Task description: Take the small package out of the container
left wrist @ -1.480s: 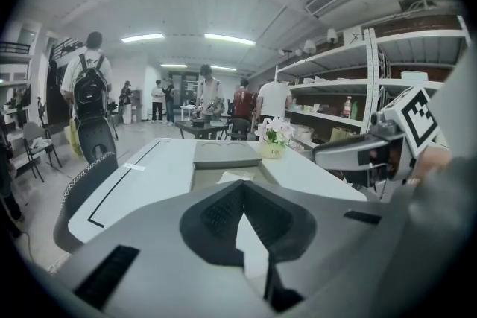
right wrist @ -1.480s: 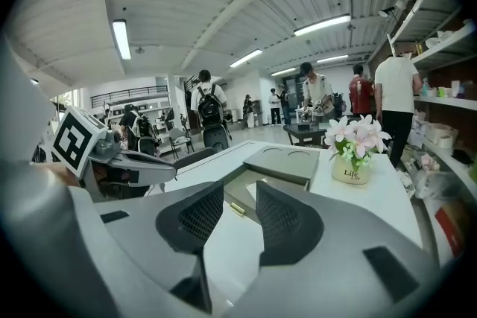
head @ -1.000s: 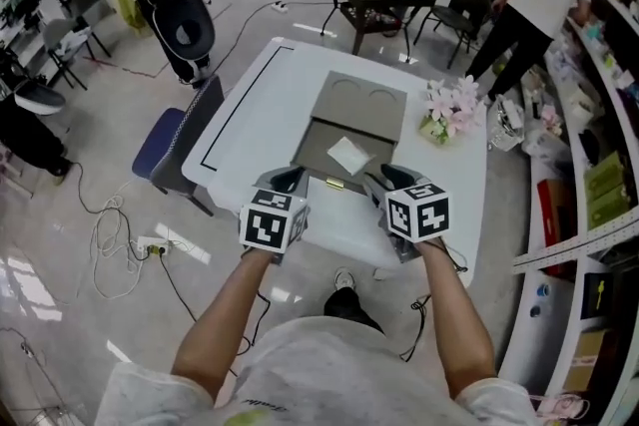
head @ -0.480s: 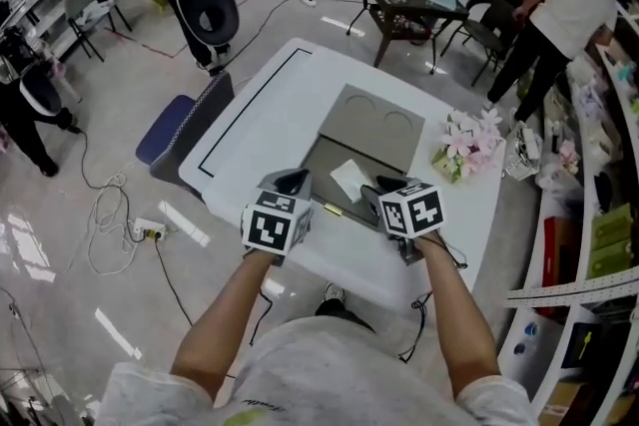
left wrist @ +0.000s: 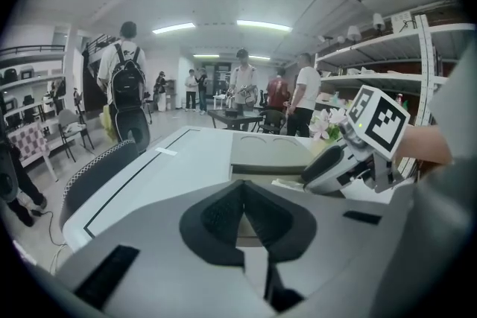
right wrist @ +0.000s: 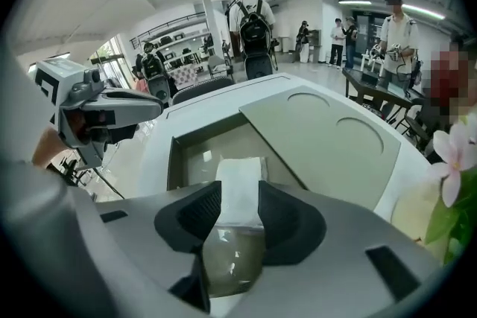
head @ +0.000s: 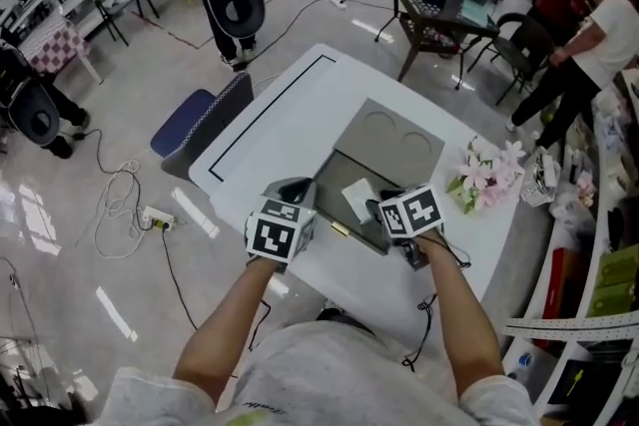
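Note:
An open grey container (head: 337,171) lies on the white table (head: 270,115), its lid (head: 394,130) folded back. Inside lies a small white package (head: 356,196). My right gripper (head: 382,206) reaches into the container. In the right gripper view its jaws (right wrist: 238,199) are closing with the package (right wrist: 240,171) between the pads, and no firm press on it shows. My left gripper (head: 293,187) hovers at the container's front left corner. Its pads (left wrist: 216,214) meet with nothing between them. The right gripper (left wrist: 328,167) shows beside the lid (left wrist: 268,153) in the left gripper view.
Pink flowers (head: 484,180) stand at the table's right edge. A blue chair (head: 195,120) is at the table's left side, with cables (head: 120,205) on the floor. A dark table (head: 449,5) and several people are behind. Shelves line the right.
My right gripper has moved forward into the container, over the package. The left gripper has stayed by the front left corner. The head view has swung, so the table sits more to the right.

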A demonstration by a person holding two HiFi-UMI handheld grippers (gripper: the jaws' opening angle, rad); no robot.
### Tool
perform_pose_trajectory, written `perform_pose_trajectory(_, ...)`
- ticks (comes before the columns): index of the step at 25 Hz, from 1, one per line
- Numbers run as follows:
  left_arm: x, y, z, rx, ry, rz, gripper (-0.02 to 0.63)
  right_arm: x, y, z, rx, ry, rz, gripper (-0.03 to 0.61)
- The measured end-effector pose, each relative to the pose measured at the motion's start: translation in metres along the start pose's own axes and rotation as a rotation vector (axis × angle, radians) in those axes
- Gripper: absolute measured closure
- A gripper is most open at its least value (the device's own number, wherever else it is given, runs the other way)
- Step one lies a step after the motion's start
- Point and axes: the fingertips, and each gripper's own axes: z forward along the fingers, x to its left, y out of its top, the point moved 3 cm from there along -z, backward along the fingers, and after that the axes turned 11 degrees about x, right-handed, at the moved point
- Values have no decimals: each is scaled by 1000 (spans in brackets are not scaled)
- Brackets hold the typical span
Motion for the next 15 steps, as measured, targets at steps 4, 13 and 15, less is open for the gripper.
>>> perform_pose_trajectory(4,5,3,2,2,15,-14,612,-3,3,9,60,20,-16,420)
perform_pose_trajectory(13,11,5,7,8,40,-31,612,-11,0,22,153,41,21,532)
perform_pose_trajectory(15,10,6,8,15,35,-30,612,-13,-1,22,154,38,28,569)
